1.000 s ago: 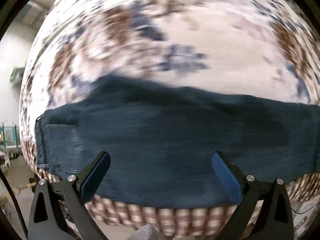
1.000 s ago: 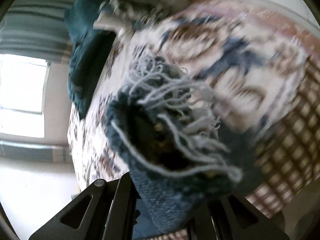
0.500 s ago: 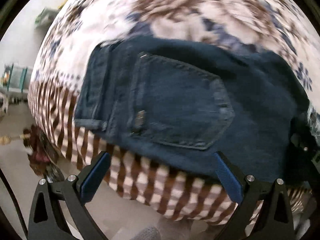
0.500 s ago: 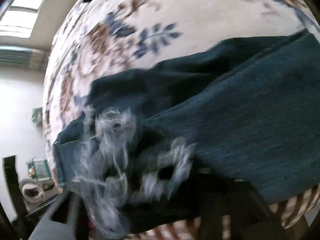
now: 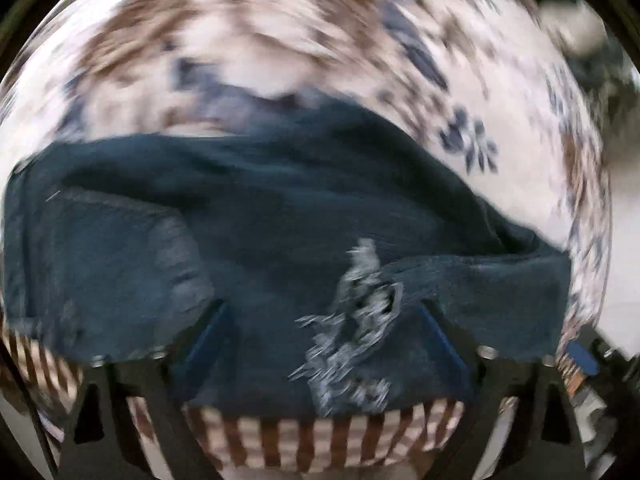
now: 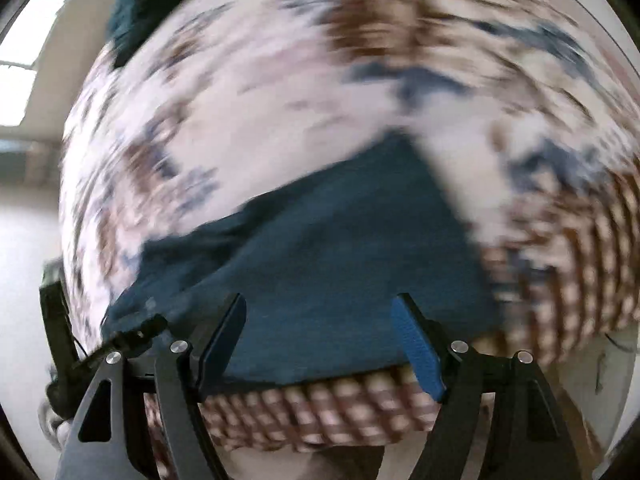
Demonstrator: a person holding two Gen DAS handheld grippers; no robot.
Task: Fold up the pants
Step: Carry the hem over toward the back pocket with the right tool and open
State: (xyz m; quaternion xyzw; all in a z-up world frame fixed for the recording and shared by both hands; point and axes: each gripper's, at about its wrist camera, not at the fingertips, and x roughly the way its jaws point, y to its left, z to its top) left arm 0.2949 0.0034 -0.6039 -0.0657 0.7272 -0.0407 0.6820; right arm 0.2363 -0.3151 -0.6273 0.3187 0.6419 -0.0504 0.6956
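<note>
Dark blue jeans (image 5: 280,216) lie folded on a floral bedspread (image 5: 280,32), near its front edge. A frayed leg hem (image 5: 352,320) rests on top of the lower layer, next to a back pocket (image 5: 120,256). My left gripper (image 5: 324,344) is open and empty, its blue-padded fingers just above the denim at the hem. In the right wrist view the jeans (image 6: 340,248) show as a flat folded panel. My right gripper (image 6: 320,340) is open and empty over the panel's near edge. Both views are motion-blurred.
The bedspread's brown checked border (image 6: 320,412) hangs over the bed's front edge. A dark green cloth (image 6: 132,12) lies at the far left corner of the bed. A bright window (image 6: 16,92) is at the left. The other gripper's tip (image 5: 580,356) shows at the lower right.
My right gripper carried the frayed leg hem over onto the waist end, let it go and drew back to the right. My left gripper swung right toward the laid hem.
</note>
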